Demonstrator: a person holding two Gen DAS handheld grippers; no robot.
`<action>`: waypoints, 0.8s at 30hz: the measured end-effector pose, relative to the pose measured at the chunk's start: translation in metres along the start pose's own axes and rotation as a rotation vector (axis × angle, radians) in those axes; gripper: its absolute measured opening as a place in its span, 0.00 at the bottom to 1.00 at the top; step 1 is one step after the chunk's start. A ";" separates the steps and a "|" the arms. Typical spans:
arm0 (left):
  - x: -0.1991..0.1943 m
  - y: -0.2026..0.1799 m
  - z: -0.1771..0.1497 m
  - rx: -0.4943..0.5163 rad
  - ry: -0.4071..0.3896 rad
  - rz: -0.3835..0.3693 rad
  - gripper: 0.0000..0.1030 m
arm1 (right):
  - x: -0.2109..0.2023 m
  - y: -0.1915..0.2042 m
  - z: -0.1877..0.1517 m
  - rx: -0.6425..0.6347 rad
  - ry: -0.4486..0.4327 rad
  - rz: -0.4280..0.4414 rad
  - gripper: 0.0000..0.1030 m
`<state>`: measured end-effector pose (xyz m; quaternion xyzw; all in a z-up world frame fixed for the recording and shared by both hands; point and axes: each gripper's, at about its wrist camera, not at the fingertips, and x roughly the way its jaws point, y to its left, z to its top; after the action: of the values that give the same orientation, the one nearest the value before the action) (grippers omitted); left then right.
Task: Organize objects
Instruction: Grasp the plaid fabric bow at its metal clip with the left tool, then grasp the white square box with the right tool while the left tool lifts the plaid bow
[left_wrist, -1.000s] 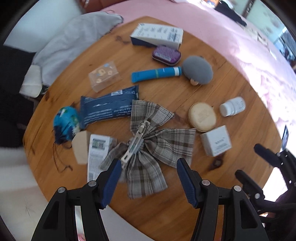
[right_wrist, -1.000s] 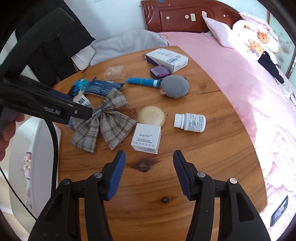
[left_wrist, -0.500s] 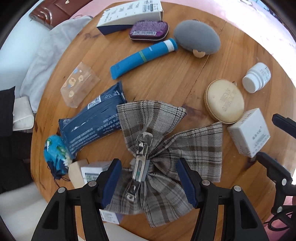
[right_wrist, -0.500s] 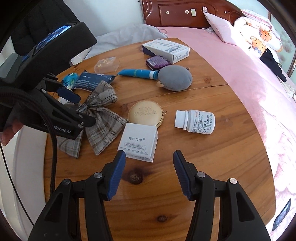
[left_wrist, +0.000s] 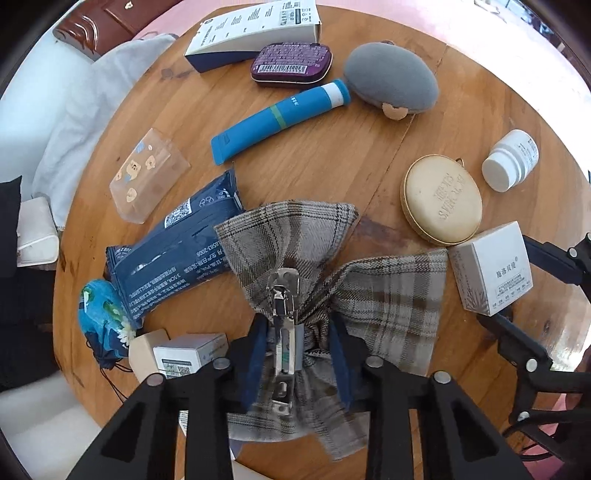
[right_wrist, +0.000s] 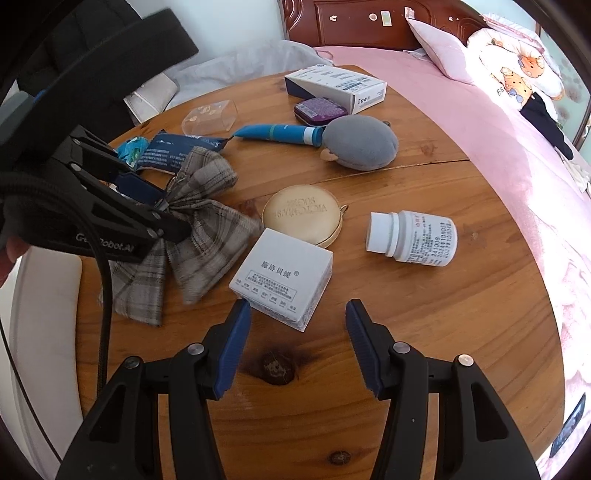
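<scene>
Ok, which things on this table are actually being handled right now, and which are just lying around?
In hand now:
- plaid bow, its clip between the closing left gripper
- white box, just ahead of the open right gripper

Lying about:
- pill bottle
- round tin
- grey pouch
- blue tube
- purple tin
- tissue pack

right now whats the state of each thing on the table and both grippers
left gripper: jaws closing on the bow's knot
plaid bow: flat on the table, metal clip side up
right gripper: open, empty, just short of the white box
white box: closed, resting flat
pill bottle: capped, on its side
blue tube: capped, lying down
round tin: shut
purple tin: shut
</scene>
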<state>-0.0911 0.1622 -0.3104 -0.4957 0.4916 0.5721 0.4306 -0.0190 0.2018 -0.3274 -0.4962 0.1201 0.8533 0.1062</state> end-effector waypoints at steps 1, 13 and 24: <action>-0.001 -0.001 -0.001 -0.006 -0.004 0.007 0.28 | 0.001 0.000 0.000 0.000 0.001 -0.003 0.56; -0.021 0.007 -0.016 -0.167 -0.037 -0.015 0.25 | 0.008 0.011 0.002 -0.013 -0.054 -0.070 0.56; -0.052 0.015 -0.025 -0.251 -0.107 -0.015 0.25 | 0.003 0.017 -0.009 -0.062 -0.115 -0.120 0.12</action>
<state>-0.0945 0.1353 -0.2574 -0.5181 0.3886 0.6515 0.3951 -0.0188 0.1828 -0.3329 -0.4557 0.0576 0.8758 0.1486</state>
